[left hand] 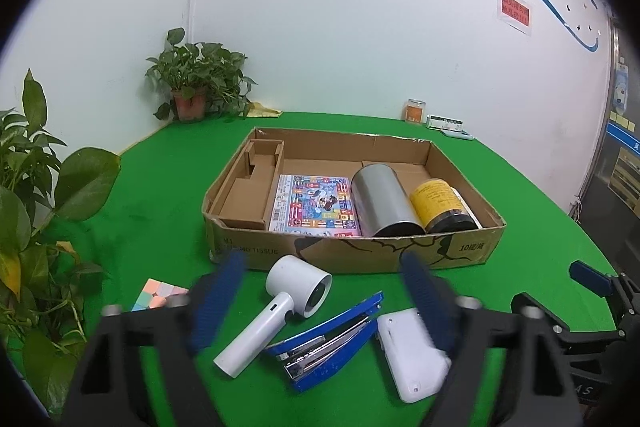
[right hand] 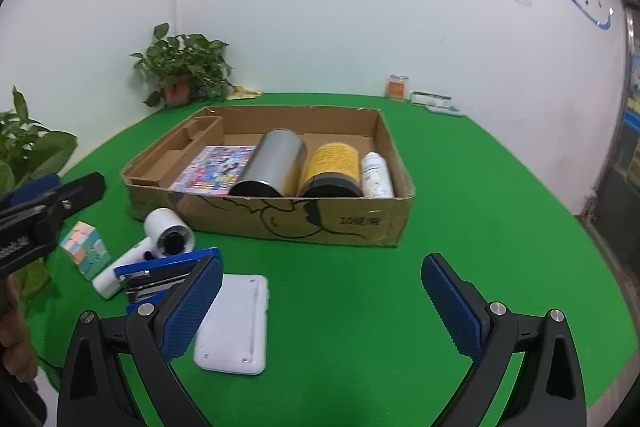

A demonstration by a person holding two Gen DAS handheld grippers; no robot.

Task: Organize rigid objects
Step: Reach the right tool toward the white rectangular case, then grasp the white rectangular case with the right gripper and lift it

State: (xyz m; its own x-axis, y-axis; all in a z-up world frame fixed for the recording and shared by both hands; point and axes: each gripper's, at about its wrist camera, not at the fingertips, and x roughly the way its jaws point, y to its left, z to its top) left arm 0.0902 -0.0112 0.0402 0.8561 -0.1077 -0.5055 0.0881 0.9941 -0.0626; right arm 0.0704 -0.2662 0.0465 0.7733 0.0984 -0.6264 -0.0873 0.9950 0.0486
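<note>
A cardboard box [left hand: 348, 253] [right hand: 280, 223] on the green table holds a colourful flat pack [left hand: 314, 207], a silver can [left hand: 384, 199], a yellow-labelled jar [left hand: 442, 205] and a white bottle [right hand: 376, 175]. In front of it lie a white hair dryer [left hand: 276, 311], a blue stapler [left hand: 324, 343], a white flat device [left hand: 412, 355] [right hand: 236, 323] and a pastel cube [left hand: 158, 293] [right hand: 86, 247]. My left gripper [left hand: 324, 291] is open above the dryer and stapler. My right gripper [right hand: 322, 299] is open and empty, just right of the white device.
Potted plants stand at the far left corner [left hand: 196, 83] and at the near left edge [left hand: 36, 195]. An orange jar [left hand: 415, 111] and a white item [left hand: 448, 126] sit by the back wall. The table's curved edge runs along the right.
</note>
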